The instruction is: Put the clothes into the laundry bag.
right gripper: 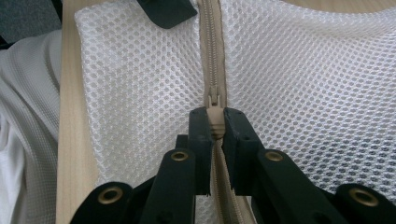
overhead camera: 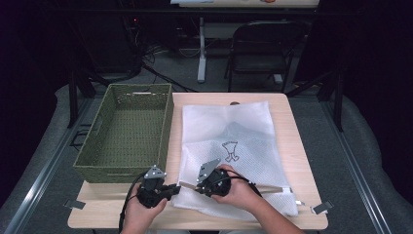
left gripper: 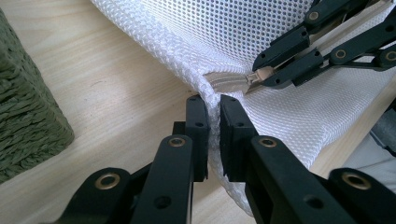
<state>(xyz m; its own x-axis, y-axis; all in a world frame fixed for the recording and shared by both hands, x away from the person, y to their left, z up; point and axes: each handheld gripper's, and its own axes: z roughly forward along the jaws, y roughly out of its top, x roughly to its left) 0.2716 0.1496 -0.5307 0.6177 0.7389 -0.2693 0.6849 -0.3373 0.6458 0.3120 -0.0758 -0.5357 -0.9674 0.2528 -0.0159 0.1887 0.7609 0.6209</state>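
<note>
I kept both hands low at the desk's near edge: my left hand-held gripper (overhead camera: pixel 171 189) was clamped tight, my right hand-held gripper (overhead camera: pixel 191 187) pinched shut beside it, tips nearly meeting.

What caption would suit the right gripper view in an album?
Right gripper pinching the beige zipper pull of a white mesh laundry bag.

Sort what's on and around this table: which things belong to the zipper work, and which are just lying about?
In use:
- white mesh laundry bag, its edge pinched in the left gripper
- beige zipper, its pull tab clamped in the right gripper

Lying about:
- green woven basket, nothing visible inside
- black folding chair beyond the table
</note>
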